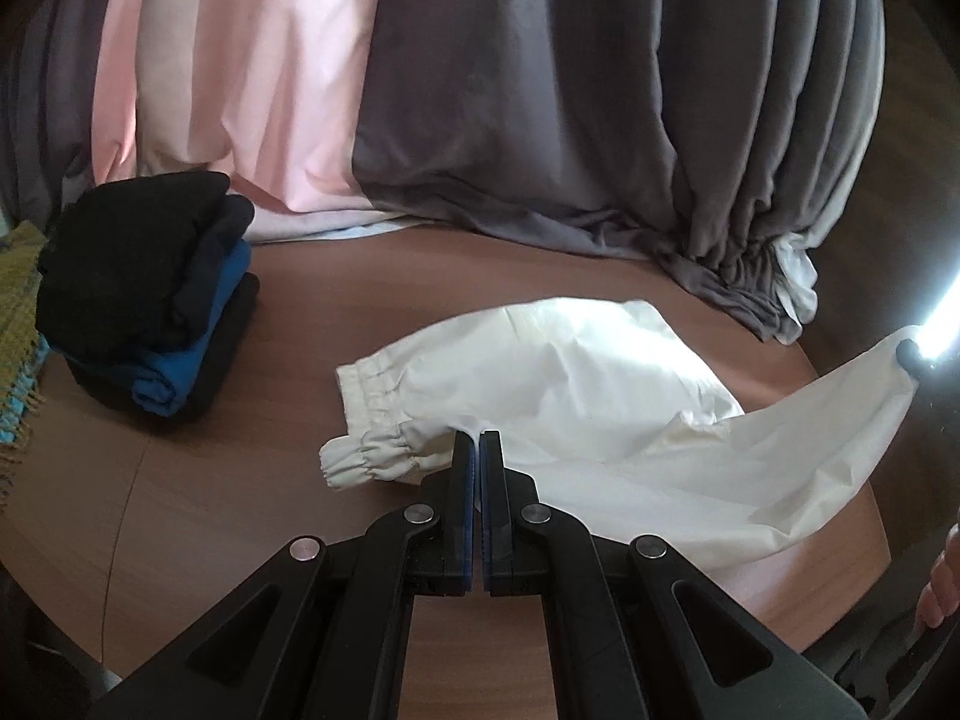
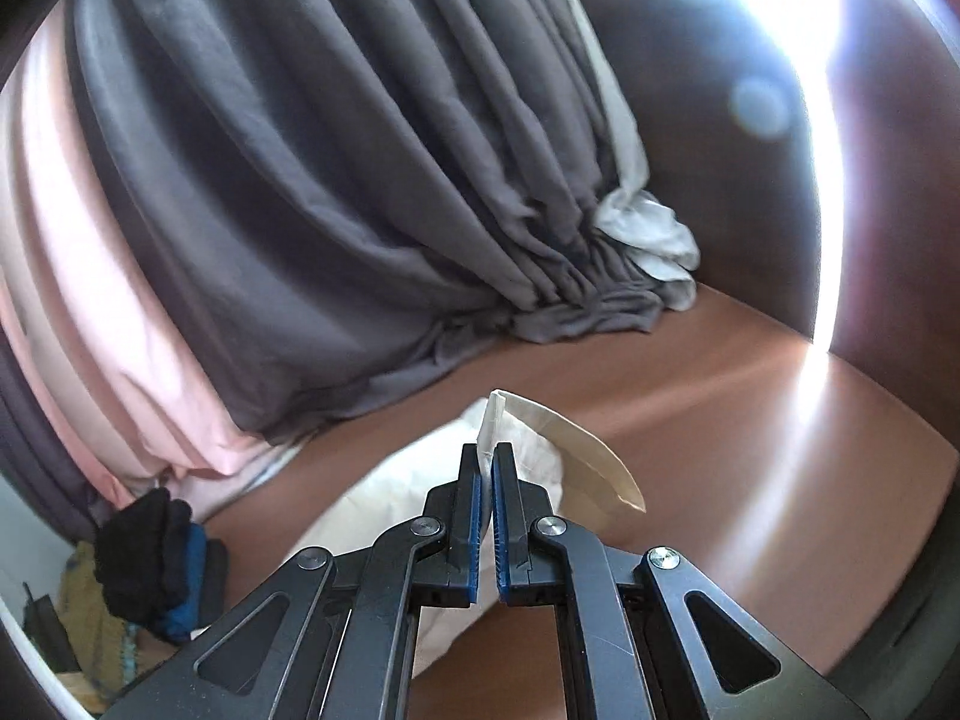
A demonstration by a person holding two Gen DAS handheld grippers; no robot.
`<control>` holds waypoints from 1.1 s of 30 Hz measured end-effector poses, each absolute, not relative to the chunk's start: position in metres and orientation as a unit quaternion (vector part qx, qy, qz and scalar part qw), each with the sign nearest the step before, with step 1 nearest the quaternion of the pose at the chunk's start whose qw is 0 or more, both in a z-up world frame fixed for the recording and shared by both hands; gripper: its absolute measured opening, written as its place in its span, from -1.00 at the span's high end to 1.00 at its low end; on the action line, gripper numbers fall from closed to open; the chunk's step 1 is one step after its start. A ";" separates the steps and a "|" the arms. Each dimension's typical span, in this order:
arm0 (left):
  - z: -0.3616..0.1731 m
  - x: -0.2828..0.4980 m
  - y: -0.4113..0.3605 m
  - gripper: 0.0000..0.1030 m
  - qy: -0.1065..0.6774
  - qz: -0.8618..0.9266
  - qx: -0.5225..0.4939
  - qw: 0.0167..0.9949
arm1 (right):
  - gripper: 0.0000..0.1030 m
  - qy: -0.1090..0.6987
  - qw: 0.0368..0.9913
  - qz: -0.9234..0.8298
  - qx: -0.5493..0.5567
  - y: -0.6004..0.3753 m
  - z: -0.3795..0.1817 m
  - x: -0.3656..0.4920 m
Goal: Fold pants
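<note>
White pants [image 1: 600, 396] lie partly on the brown table [image 1: 240, 510], waistband toward the left. My left gripper [image 1: 477, 441] is shut on the pants beside an elastic cuff [image 1: 372, 459]. One leg stretches up to the right, where my right gripper [image 1: 909, 354] pinches its end above the table. In the right wrist view my right gripper [image 2: 486, 459] is shut on the white fabric [image 2: 540, 444], which hangs below it toward the left.
A stack of folded black and blue clothes [image 1: 150, 300] sits at the table's left. Grey and pink curtains [image 1: 480, 90] hang along the far edge. A yellow woven cloth [image 1: 18, 312] lies at the far left. Bright light glares at right.
</note>
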State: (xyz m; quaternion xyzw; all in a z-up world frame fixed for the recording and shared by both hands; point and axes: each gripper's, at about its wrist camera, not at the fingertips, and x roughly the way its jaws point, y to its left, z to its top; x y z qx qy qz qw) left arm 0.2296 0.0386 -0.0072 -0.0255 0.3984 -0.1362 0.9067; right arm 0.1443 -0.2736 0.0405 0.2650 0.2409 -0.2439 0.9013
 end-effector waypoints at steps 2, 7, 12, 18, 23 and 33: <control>-0.006 0.236 0.036 0.93 0.399 -0.127 -0.027 0.908 | 0.91 0.246 0.903 -0.231 0.266 -0.283 0.041 0.159; -0.005 0.257 0.030 0.93 0.404 -0.105 -0.028 0.908 | 0.91 0.256 0.909 -0.207 0.256 -0.298 0.044 0.188; -0.009 0.282 0.024 0.93 0.410 -0.082 -0.027 0.908 | 0.91 0.261 0.912 -0.198 0.248 -0.311 0.040 0.218; -0.021 0.312 0.021 0.93 0.425 -0.059 -0.034 0.903 | 0.91 0.276 0.906 -0.199 0.252 -0.329 0.027 0.254; -0.038 0.336 0.019 0.93 0.445 -0.044 -0.042 0.894 | 0.91 0.302 0.896 -0.201 0.256 -0.341 0.005 0.290; -0.061 0.386 0.019 0.93 0.472 -0.025 -0.043 0.880 | 0.91 0.349 0.882 -0.191 0.252 -0.350 -0.034 0.352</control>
